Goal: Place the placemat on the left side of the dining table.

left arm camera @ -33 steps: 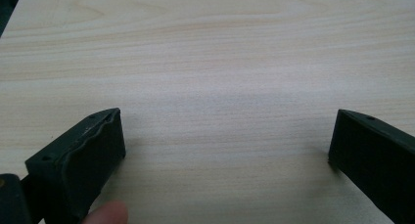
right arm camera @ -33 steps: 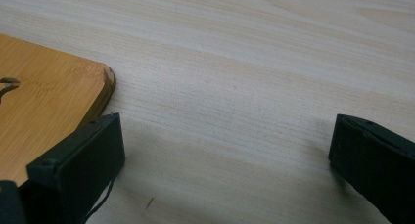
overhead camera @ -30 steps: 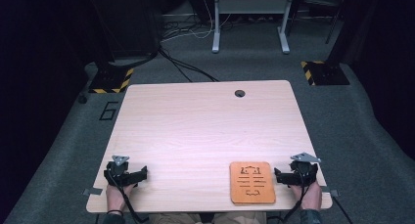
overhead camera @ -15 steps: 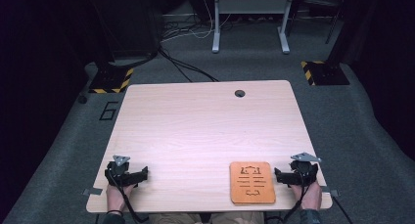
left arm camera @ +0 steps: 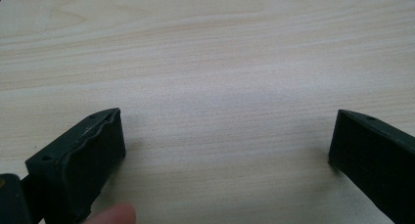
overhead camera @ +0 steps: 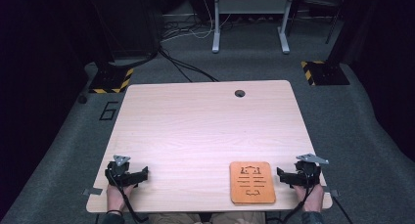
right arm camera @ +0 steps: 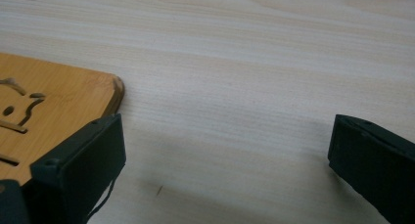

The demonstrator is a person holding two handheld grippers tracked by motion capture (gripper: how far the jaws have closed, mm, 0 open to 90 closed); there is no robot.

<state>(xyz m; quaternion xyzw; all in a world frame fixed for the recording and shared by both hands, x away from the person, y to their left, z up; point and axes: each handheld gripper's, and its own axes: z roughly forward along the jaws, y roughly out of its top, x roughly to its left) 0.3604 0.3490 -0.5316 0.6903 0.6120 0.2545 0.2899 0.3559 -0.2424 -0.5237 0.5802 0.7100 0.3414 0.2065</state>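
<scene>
At the near left corner of the table (overhead camera: 195, 131), the left gripper (overhead camera: 128, 175) rests low over the pale wood, held by a hand (overhead camera: 117, 194) that comes in over the near edge. In the left gripper view its two black jaws stand wide apart with only bare wood grain between them, and a fingertip (left arm camera: 115, 215) shows at the bottom edge beside the left jaw.

The middle of the table is plain light wood, with a small round cable hole (overhead camera: 240, 93) near the far edge, a little right of centre.

Toward the near right corner lies an orange-brown wooden board (overhead camera: 252, 182) with rounded corners, flat on the table and close to the near edge. Its long axis runs from the near edge toward the far edge, roughly square with the table sides. Cut-out slots and small shapes mark its face; they look like a figure or lettering, but the high view is too coarse to tell which way it reads.

Just right of the board, the right gripper (overhead camera: 298, 176) sits by the table's right edge, held by the other hand (overhead camera: 311, 197). In the right gripper view its jaws are spread wide and hold nothing; the left jaw overlaps a rounded corner of the board (right arm camera: 54, 106), and whether it touches the board cannot be told.
</scene>
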